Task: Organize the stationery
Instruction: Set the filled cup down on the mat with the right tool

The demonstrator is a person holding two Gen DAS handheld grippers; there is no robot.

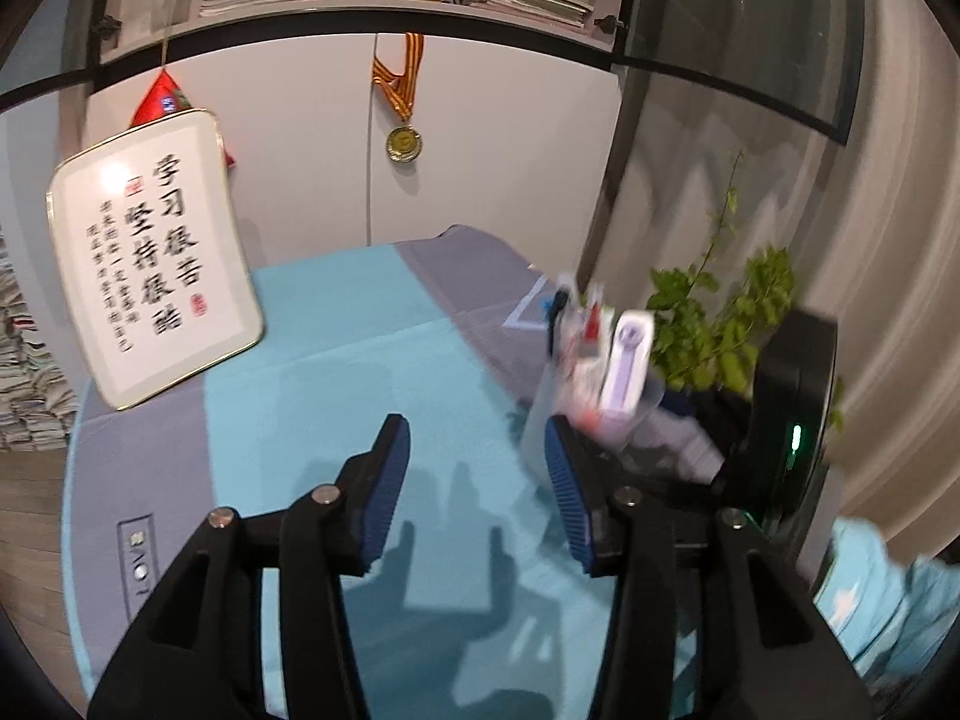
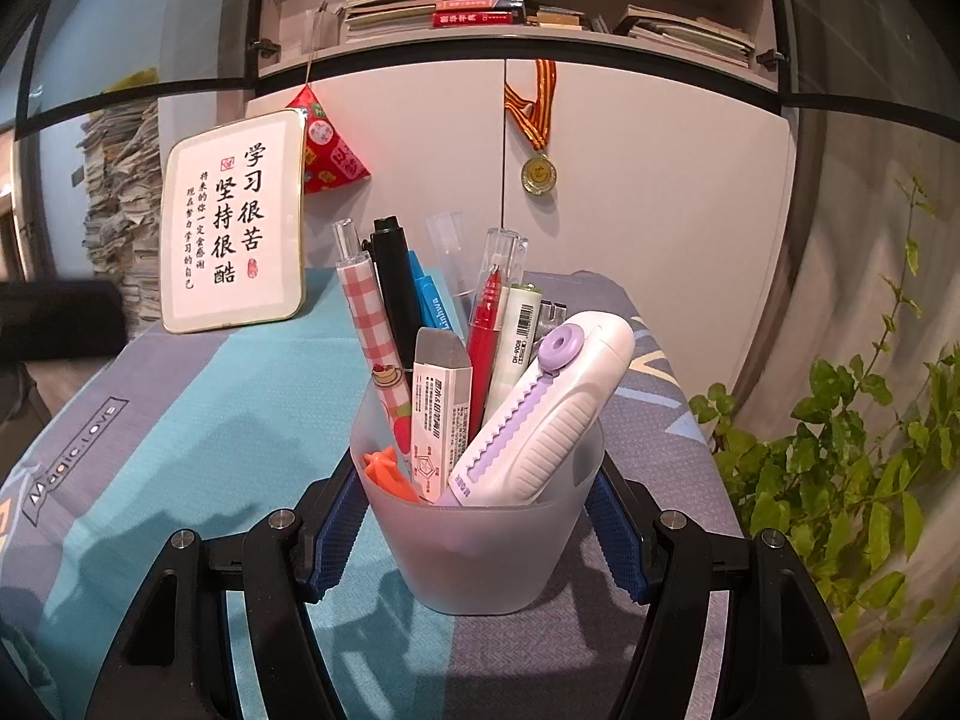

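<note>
Right wrist: right gripper (image 2: 480,531) fingers pinching frosted translucent plastic pen cup (image 2: 480,546), fully stocked.
Left gripper (image 1: 477,489) fingers spread, empty; next likely set cup down.

A: Both views bulge fisheye-style, corners black, shelf edges bowed. Indoor light is moderate and cool.

B: Shadows?

A: Dark gripper shadows fall on the tablecloth (image 1: 336,372) toward the camera.

B: Sharpness?

A: The right wrist view is crisp. The left smears the pen cup (image 1: 591,360) and plant (image 1: 720,324); glare whitens the framed sign (image 1: 153,264).
</note>
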